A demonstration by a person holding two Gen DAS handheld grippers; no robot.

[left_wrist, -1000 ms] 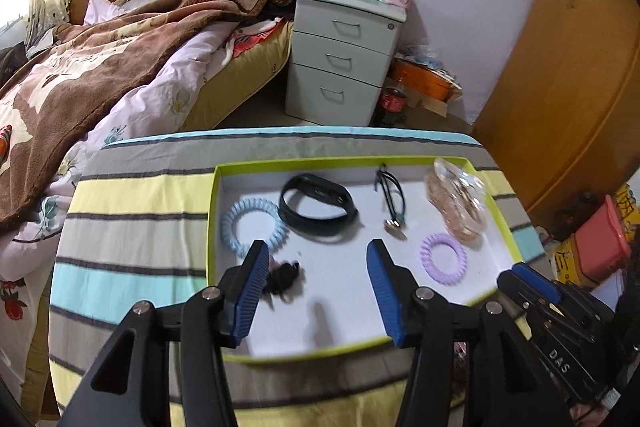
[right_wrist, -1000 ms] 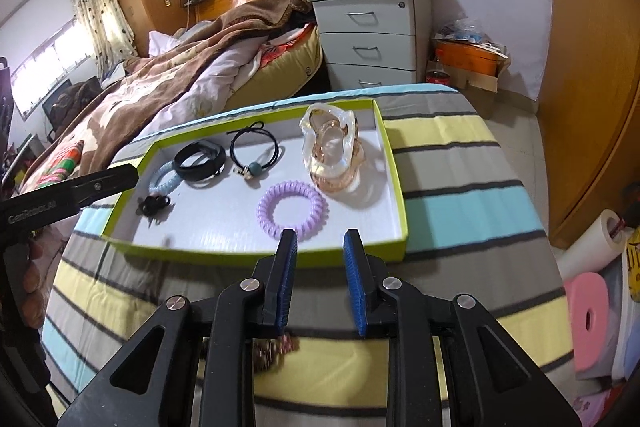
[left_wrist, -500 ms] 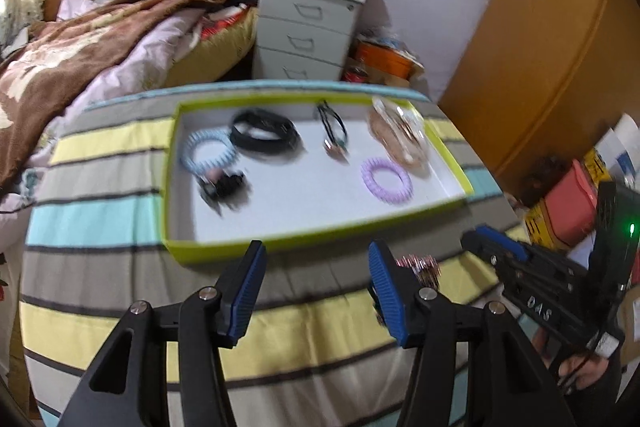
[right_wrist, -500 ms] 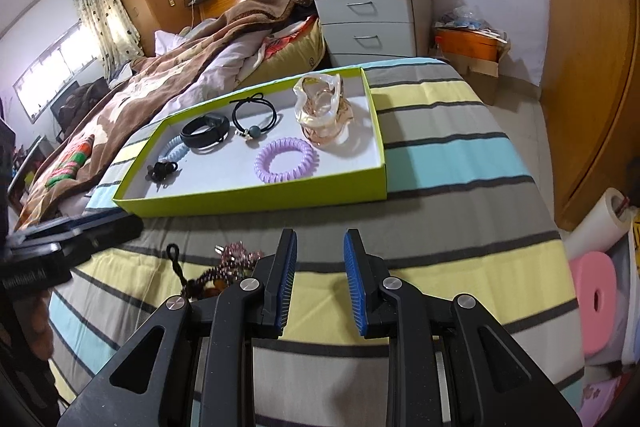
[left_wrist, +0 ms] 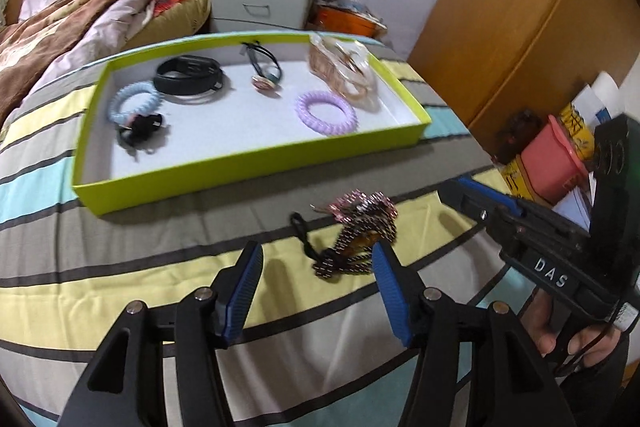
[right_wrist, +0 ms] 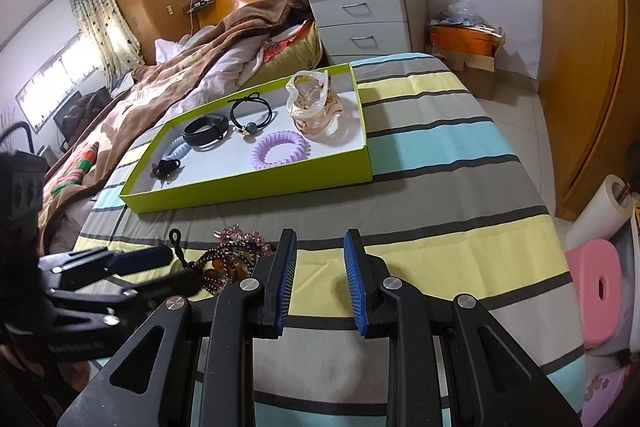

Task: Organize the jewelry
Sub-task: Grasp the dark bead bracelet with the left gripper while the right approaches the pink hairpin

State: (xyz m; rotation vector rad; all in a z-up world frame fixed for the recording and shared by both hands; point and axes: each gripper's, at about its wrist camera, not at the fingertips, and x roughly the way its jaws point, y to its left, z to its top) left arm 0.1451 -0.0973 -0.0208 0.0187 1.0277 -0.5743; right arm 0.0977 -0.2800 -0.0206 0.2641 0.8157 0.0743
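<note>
A beaded bracelet pile (left_wrist: 354, 235) with a black cord lies on the striped cloth in front of the lime-green tray (left_wrist: 256, 167). It also shows in the right wrist view (right_wrist: 232, 259). My left gripper (left_wrist: 316, 277) is open just before it, the beads close to the right finger. My right gripper (right_wrist: 320, 277) is open and empty, to the right of the beads. The tray (right_wrist: 256, 187) holds a purple coil hair tie (left_wrist: 326, 113), a blue coil tie (left_wrist: 134, 103), a black band (left_wrist: 188, 79), a black elastic (left_wrist: 264, 69), a clear pink bangle bundle (left_wrist: 344, 75) and a small black clip (left_wrist: 140, 129).
The striped cloth (right_wrist: 440, 187) covers the table. A bed with a brown blanket (right_wrist: 160, 75) and a white nightstand (right_wrist: 368, 15) stand behind. A wooden wardrobe (left_wrist: 520, 7) and boxes (left_wrist: 552, 159) are at the right. A pink stool (right_wrist: 600, 283) sits on the floor.
Both grippers have pulled back from the tray toward the near side of the table. The left gripper has come down close to the bead pile. Both stay open.
</note>
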